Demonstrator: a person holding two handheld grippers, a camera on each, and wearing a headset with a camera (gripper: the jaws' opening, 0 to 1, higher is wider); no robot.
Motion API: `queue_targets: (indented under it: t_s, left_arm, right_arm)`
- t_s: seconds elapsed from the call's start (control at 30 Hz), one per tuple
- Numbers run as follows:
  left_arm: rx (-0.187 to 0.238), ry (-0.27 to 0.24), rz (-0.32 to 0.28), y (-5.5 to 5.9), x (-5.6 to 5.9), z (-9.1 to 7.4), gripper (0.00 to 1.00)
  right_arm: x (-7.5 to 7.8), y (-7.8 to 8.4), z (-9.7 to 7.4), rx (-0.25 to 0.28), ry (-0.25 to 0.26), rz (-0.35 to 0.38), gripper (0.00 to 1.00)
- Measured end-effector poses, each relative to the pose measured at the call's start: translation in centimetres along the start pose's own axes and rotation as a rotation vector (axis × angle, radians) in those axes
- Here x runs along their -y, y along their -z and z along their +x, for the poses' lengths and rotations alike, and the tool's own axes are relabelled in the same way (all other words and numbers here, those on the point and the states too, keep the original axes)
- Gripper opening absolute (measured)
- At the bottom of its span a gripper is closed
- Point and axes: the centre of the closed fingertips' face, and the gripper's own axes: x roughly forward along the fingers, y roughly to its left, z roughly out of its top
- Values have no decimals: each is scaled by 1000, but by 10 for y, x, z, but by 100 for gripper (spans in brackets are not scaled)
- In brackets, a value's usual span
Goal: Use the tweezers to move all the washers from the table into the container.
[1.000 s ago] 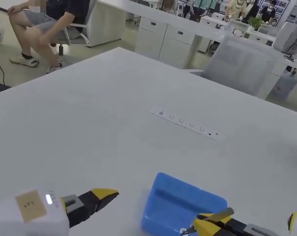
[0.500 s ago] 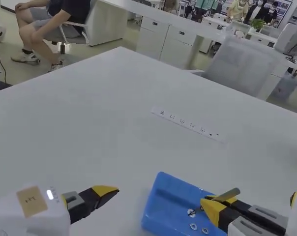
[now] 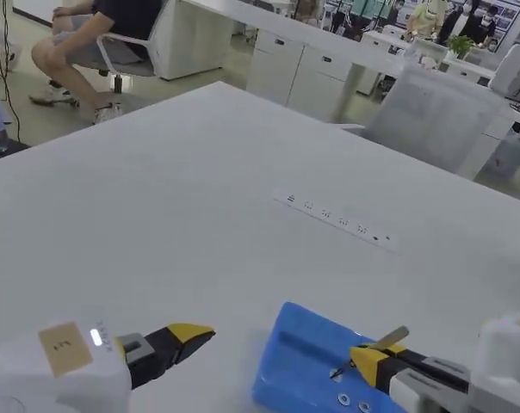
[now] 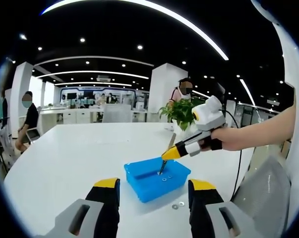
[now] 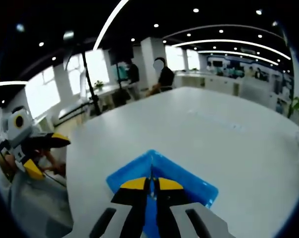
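Four washers (image 4: 164, 179) show in the left gripper view. Two lie close together on the floor of the container (image 4: 149, 191), and two other washers (image 4: 175, 207) sit on the table (image 4: 65, 158) just beside the container's near corner. Each is a small, flat, silvery ring with a hole in the middle. In the head view the two washers (image 3: 343, 398) inside the container (image 3: 299, 344) lie near the picture's lower edge, just beside the tweezers' tips.

One container stands on the table: a shallow blue rectangular tray with a raised rim. One pair of tweezers (image 4: 167, 148) is in use, slim and metal-grey. They are tilted, with the tips down inside the container and the blunt end sticking up past the jaws. Whether the tips pinch a washer is too small to tell.

Two grippers are at work, both with yellow-tipped black jaws. The right gripper (image 4: 172, 153) hangs over the container with its jaws pressed nearly together on the tweezers (image 5: 152, 192). The left gripper (image 4: 154, 182) holds nothing, and its jaws stand wide apart. It points at the container from the near side, above the table and apart from it. In the head view the left gripper (image 3: 191, 335) is at the lower left, and the right gripper (image 3: 363, 360) is over the container. One power strip (image 3: 333, 219) is set into the table farther back.
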Motion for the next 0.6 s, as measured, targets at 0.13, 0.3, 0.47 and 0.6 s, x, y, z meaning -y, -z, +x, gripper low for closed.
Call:
queue_targets:
  t_s: [0.13, 0.3, 0.47, 0.6]
  left_arm:
    - [-2, 3, 2, 0, 1, 0, 54]
    - [-11, 1, 6, 2, 1, 0, 53]
    - [-11, 0, 3, 2, 0, 0, 53]
    - [-15, -1, 3, 3, 0, 1, 52]
  right_arm:
    - [4, 10, 10, -29, -5, 20, 3]
    - [7, 19, 18, -62, -6, 17, 3]
    - [5, 23, 20, -82, -11, 7, 3]
    - [2, 25, 21, -97, -11, -10, 3]
